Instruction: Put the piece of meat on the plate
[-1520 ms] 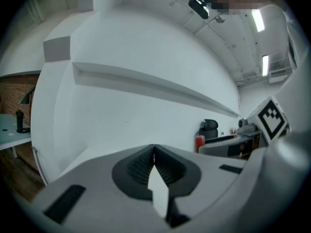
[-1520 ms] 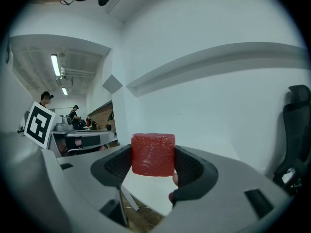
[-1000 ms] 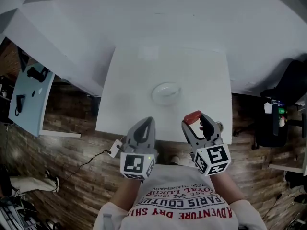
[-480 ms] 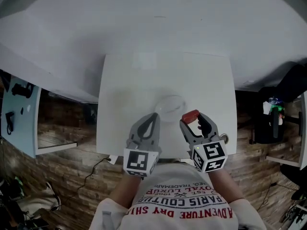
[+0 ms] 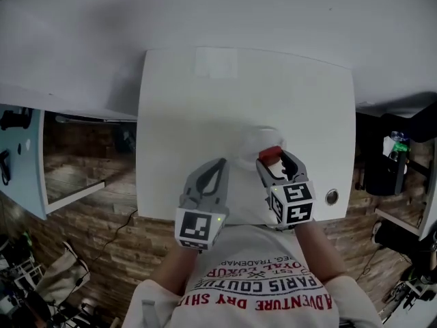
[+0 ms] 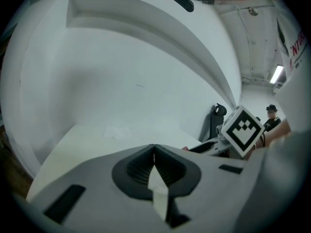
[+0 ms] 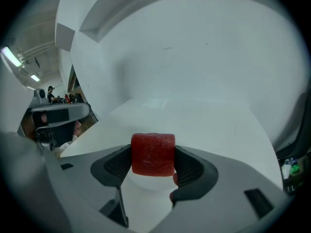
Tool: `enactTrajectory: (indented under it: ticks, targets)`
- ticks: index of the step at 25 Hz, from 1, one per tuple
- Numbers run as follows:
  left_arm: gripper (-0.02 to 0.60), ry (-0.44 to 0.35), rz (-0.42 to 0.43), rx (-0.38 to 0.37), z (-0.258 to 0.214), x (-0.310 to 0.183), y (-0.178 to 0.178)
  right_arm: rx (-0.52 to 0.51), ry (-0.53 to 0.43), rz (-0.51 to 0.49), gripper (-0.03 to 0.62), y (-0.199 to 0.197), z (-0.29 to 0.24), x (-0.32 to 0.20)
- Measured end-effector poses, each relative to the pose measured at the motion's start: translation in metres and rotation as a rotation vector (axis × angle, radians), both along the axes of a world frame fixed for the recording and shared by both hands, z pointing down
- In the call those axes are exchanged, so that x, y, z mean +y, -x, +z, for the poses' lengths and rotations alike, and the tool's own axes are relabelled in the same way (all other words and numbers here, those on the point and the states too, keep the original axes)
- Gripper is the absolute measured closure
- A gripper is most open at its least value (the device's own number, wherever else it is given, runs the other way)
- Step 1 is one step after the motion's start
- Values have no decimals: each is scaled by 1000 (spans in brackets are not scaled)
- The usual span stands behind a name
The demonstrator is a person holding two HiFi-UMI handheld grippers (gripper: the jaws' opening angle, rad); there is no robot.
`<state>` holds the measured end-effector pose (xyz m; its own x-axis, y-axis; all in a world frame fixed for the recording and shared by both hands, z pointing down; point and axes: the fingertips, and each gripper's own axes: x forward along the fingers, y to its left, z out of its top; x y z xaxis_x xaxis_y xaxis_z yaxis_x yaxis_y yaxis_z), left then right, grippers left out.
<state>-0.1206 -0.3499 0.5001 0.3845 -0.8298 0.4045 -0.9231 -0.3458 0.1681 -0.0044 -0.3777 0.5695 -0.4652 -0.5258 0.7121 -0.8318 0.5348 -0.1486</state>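
Observation:
A red block of meat is clamped between the jaws of my right gripper. It hangs just over the near edge of a pale, hard-to-see plate on the white table. My left gripper hovers to the left of the right one, above the table's near part, jaws pressed together with nothing in them. The right gripper's marker cube shows in the left gripper view.
A round metal grommet sits in the table's near right corner. The table's near edge runs just under both grippers. A dark chair with clutter stands to the right, and wooden floor lies to the left.
Both grippers have moved forward over the table. The right one has carried the meat from the table's near edge to the plate's near rim.

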Motion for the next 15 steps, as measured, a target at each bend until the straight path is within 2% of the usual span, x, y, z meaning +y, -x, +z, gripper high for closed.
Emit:
enactTrajectory:
  ticks: [5, 9, 15]
  targets:
    - [575, 64, -41, 60, 21, -9, 11, 56, 56, -10, 315, 13, 36, -8]
    - [575, 54, -3, 45, 32, -16, 11, 89, 109, 2, 315, 19, 53, -14]
    - [575, 75, -5, 81, 41, -20, 2, 136, 137, -13, 315, 21, 62, -16]
